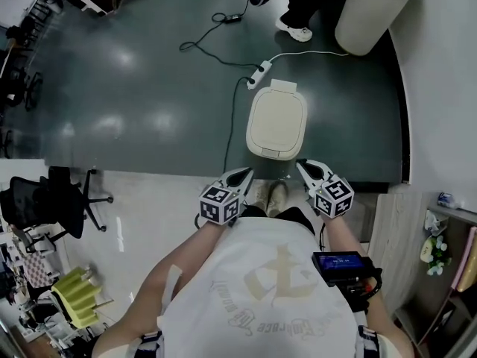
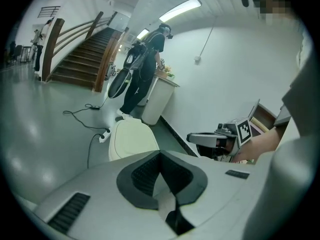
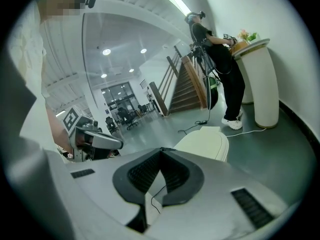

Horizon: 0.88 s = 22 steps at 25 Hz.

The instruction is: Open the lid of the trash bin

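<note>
Both tools are closed and empty. The left gripper (image 1: pixel 244 173) has its jaws pressed together with nothing between them, and the right gripper (image 1: pixel 303 165) is the same. I hold both out in front of me, above my shoes, tips pointing forward.

The trash bin (image 1: pixel 276 119) stands on the dark floor straight ahead, roughly centred between the two grippers. It is near them but not touched. Its cream lid (image 2: pixel 132 136) lies flat and shut. The hinge block is at the far edge, and a small lip shows at the near edge.

Step in hand, as I judge it: the approach. The opening itself has not begun.

The next move likely calls for lowering one gripper forward to the near lip. I would then catch the edge, either with a tip under it or with the jaws parted to pinch it. From there the lid swings up toward the hinge side. The bin looks light, so it may slide if I push instead of lift.

A power strip (image 1: pixel 260 74) and its cable lie just behind the bin. Farther back, a person stands beside a tall pale stand (image 1: pixel 369 13).
</note>
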Motion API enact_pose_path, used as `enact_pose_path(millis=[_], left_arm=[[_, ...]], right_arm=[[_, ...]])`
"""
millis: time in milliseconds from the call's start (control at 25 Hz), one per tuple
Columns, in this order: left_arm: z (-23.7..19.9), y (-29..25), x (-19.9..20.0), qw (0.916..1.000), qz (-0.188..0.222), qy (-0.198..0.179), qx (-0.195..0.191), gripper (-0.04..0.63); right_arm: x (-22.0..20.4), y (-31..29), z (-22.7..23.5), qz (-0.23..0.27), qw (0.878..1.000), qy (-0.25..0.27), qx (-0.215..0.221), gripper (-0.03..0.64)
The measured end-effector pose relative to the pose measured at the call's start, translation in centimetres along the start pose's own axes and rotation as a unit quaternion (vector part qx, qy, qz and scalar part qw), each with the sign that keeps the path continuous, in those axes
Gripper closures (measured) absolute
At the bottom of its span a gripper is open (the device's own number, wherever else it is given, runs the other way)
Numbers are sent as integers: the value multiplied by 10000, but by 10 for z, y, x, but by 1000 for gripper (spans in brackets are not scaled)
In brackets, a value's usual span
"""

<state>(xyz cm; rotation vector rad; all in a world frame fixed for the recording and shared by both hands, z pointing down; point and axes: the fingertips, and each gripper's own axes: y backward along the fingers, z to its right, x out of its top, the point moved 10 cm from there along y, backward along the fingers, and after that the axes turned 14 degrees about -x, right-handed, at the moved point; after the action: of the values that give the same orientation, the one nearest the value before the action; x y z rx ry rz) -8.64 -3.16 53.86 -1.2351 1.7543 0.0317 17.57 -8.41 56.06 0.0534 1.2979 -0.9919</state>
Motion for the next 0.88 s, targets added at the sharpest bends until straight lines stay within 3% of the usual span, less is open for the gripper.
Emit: enact_pose_path(millis=[880], left_arm=[[-70,-67,11,9961,-765,136,-422,580]], right_arm=[[14,-77,27,-315,9989,-65,-336,612]])
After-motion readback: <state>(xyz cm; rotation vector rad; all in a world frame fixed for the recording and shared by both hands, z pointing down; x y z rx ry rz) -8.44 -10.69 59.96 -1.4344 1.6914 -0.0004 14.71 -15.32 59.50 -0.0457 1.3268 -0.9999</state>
